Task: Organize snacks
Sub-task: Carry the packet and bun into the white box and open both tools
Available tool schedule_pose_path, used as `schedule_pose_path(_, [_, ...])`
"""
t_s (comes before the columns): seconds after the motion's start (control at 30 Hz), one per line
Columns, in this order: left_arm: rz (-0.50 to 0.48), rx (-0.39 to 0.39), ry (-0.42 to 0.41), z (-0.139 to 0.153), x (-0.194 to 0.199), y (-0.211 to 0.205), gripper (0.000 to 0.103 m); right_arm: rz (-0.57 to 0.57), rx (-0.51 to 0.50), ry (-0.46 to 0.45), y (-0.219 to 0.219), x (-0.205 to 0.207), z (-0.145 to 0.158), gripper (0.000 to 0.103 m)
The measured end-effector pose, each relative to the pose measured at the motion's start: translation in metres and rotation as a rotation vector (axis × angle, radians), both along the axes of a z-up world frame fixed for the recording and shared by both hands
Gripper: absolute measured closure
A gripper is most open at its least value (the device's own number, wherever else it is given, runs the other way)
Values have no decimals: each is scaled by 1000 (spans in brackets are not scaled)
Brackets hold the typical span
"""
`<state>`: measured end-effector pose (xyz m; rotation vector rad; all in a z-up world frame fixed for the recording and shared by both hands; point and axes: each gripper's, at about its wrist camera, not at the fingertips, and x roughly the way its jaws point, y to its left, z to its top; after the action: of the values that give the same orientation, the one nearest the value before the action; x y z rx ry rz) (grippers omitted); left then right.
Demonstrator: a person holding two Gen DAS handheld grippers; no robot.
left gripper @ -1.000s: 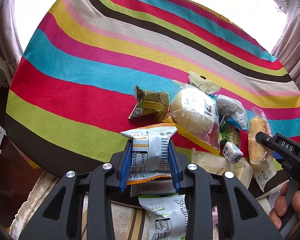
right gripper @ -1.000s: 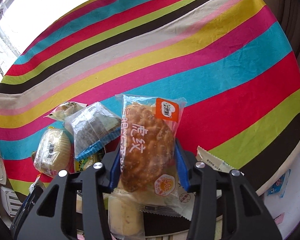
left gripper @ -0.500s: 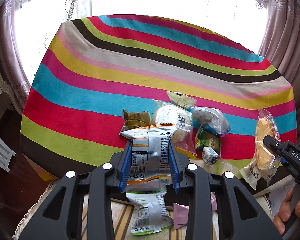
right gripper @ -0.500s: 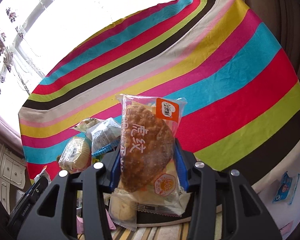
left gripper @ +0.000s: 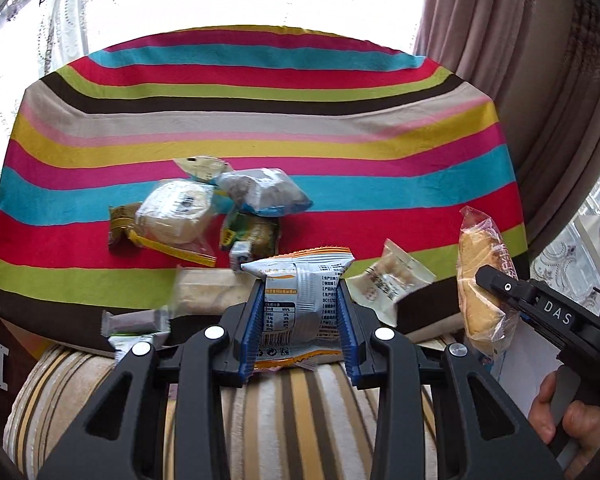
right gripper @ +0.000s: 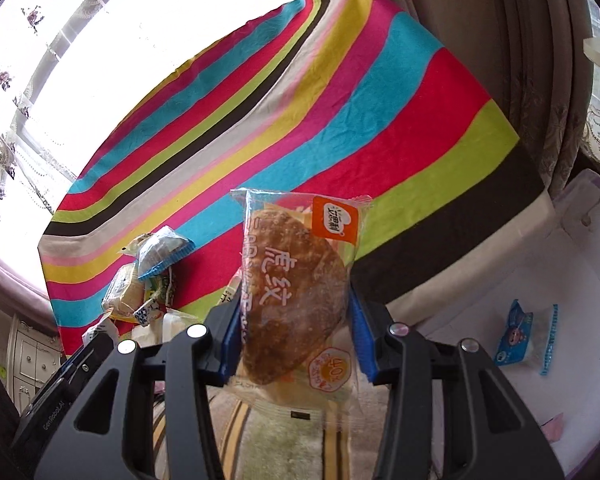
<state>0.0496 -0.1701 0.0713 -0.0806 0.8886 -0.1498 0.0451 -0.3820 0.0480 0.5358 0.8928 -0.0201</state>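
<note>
Both grippers are loaded, each carrying one snack clear of the striped table (left gripper: pixel 260 120). The left gripper (left gripper: pixel 298 312) pinches a silver packet (left gripper: pixel 300 300) across its middle, blue pads pressed into the sides so the wrapper bulges between them; the packet stands with its orange-edged seam up, above the near edge of the table. The right gripper (right gripper: pixel 292 320) clamps a bread pack (right gripper: pixel 296 296) the same way, jaws closed on its lower half, so most of the loaf rises free above the pads. Held by the waist like this, neither pack can swing or slide out while it is carried.

The rest of the snacks lie in a loose heap (left gripper: pixel 216 216) at the left middle of the table: a round bun, a clear blue-edged bag, a green pack, a small box, with a few flat packets near the front edge. A lone pale bag (left gripper: pixel 388 280) sits to the right of the silver packet.

To the right of the table, low down, is a white bin (right gripper: pixel 572 264) with one blue packet (right gripper: pixel 516 336) already in it. I judge that is where sorted items go, and the bread is nearest to it.
</note>
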Motion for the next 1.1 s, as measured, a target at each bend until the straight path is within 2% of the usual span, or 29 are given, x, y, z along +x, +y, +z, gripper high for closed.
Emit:
schedule_pose_path(0.3, [-206,-9,87,-15,-14,-87,71,-63,33,22,-54,-39,-12,57])
schedule_pose_path(0.57, [-329,7,161,-33,-16,-145,70,-129,18,41,-94,-72,-30,57])
schedule_pose_path(0.87, [-382,43,206,-45,-13,-177,70,-194,65,51,-125,-87,-47,57])
schedule_pose_path(1.1, [-416,19,210,-46,-12,-189,70,-236,71,55,-136,-92,-48,55])
